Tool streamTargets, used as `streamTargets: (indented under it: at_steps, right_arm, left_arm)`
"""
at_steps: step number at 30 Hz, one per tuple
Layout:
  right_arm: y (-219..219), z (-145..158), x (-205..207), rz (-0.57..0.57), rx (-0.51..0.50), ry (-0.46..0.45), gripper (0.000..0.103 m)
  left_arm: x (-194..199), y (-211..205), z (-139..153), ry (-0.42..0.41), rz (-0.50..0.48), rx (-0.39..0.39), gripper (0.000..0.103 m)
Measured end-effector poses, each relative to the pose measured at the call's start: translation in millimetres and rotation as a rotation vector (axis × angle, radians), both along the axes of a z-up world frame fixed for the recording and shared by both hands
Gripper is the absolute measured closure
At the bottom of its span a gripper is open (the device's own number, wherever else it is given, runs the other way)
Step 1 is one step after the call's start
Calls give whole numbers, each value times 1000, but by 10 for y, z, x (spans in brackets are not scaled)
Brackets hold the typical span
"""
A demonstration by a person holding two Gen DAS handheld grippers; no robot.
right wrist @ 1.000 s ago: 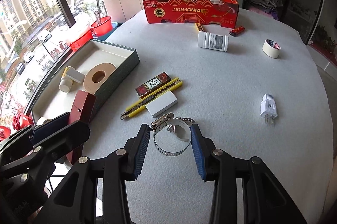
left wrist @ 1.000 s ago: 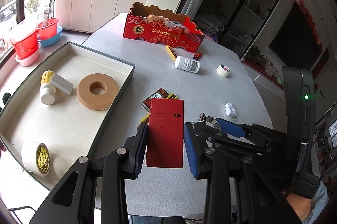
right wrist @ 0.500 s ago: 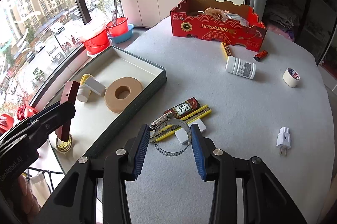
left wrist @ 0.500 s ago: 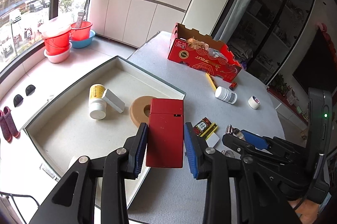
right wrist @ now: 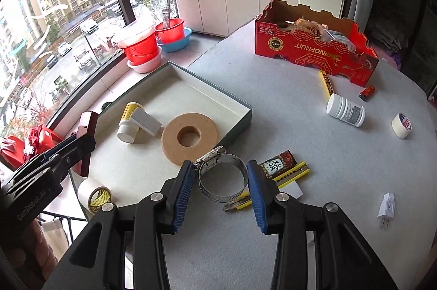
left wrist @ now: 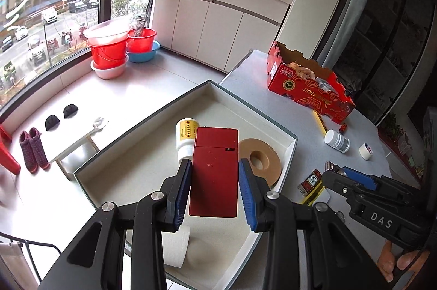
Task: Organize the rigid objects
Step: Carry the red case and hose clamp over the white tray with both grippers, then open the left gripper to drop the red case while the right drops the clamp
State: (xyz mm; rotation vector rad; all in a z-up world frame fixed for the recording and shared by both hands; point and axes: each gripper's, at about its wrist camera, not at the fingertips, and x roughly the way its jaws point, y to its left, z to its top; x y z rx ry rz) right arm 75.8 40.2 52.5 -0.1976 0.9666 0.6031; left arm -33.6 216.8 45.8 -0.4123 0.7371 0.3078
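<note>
Both grippers moved over tray (left wrist: 289, 135). Left gripper (left wrist: 214, 193) pinched red box (left wrist: 214, 172), long axis upright, mid-frame. Right gripper (right wrist: 221, 187) pinched metal ring (right wrist: 222, 179), lower middle.

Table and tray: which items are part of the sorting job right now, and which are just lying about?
In the job:
left tongs shut on red box
right tongs shut on hose clamp
tray

Lying about:
fruit carton
red buckets
slippers
</note>
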Motion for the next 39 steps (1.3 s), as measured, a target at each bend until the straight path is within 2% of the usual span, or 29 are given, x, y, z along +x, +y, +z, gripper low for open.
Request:
streamTargets:
  at_steps: [6, 15, 24, 33, 39]
  right_arm:
    - [200, -44, 88, 26, 28, 42, 62]
    - [547, -179, 130, 71, 50, 97, 62]
    - [712, -310, 107, 101, 46, 127, 62]
    - [749, -427, 191, 93, 38, 151, 62]
    - [780, -507, 344, 68, 34, 163, 62]
  left_arm:
    - [37, 124, -136, 45, 43, 21, 66]
    - [104, 118, -268, 94, 52, 68, 66]
    - [179, 156, -386, 128, 45, 64, 66]
    - [453, 205, -607, 174, 16, 7, 66]
    - [653, 249, -666, 185, 8, 5, 66]
